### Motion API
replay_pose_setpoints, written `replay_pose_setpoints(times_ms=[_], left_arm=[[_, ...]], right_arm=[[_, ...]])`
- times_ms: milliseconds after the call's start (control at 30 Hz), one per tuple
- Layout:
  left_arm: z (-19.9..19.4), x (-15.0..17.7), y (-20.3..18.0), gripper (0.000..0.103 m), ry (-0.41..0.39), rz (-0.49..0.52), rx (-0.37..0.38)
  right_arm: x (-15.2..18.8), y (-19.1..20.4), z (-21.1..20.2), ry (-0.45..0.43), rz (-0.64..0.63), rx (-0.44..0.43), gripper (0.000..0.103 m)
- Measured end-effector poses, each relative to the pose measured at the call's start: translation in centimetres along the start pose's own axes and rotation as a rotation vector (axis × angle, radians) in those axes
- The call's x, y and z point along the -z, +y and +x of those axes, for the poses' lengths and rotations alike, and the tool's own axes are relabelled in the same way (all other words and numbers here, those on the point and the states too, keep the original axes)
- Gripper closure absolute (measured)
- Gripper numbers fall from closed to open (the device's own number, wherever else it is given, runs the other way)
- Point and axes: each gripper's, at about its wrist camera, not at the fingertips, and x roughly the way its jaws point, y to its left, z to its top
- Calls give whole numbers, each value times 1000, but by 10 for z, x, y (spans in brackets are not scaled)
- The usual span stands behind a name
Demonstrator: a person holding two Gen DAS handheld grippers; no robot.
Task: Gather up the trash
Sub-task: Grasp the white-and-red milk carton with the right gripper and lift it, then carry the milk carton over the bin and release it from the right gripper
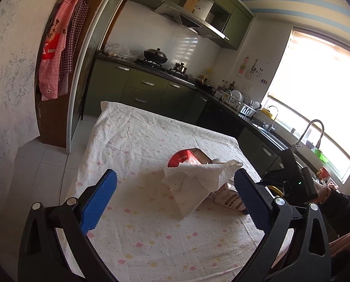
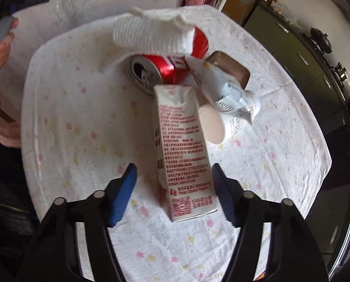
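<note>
Trash heaped on the cloth (image 2: pixel 81 141).
White carton (image 2: pixel 182 150) with red print lies between the unclenched right gripper (image 2: pixel 175 197); left gripper (image 1: pixel 175 202) spread, empty. Tissue (image 2: pixel 151 35) hides part of the can (image 2: pixel 161 68); the blurred cup (image 2: pixel 222 124) seems tipped.

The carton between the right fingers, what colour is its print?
Red print on a white carton, clearest in the right wrist view.

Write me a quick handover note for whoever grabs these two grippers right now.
Left gripper: open, empty, facing the paper towel.
Right gripper: fingers either side of the milk carton, gaps showing, not gripped.
On the tablecloth: red can, white bottle, brown tray, all bunched together.
Done: nothing visibly collected.
Left: every piece; no bin in view.
</note>
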Motion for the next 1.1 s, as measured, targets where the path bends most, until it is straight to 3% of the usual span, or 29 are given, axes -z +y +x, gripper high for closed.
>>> replay_pose_setpoints(times_ms=[100, 200, 233, 533, 733, 900, 1100], left_arm=[[4, -3, 2, 5, 9, 11, 2], [12, -4, 0, 5, 20, 24, -11], [15, -4, -1, 5, 25, 23, -10], [38, -3, -16, 5, 76, 39, -15], [42, 2, -40, 5, 79, 75, 26], [49, 8, -68, 5, 103, 136, 67], [62, 15, -98, 5, 139, 185, 97]], right_arm=[[1, -5, 9, 29, 3, -16, 54], [-3, -17, 14, 16, 59, -85, 57], [-5, -21, 16, 11, 75, -100, 68], [18, -34, 13, -40, 276, -200, 69], [65, -19, -28, -117, 440, -254, 69], [122, -31, -77, -156, 594, -106, 69], [233, -98, -116, -99, 958, 229, 69]])
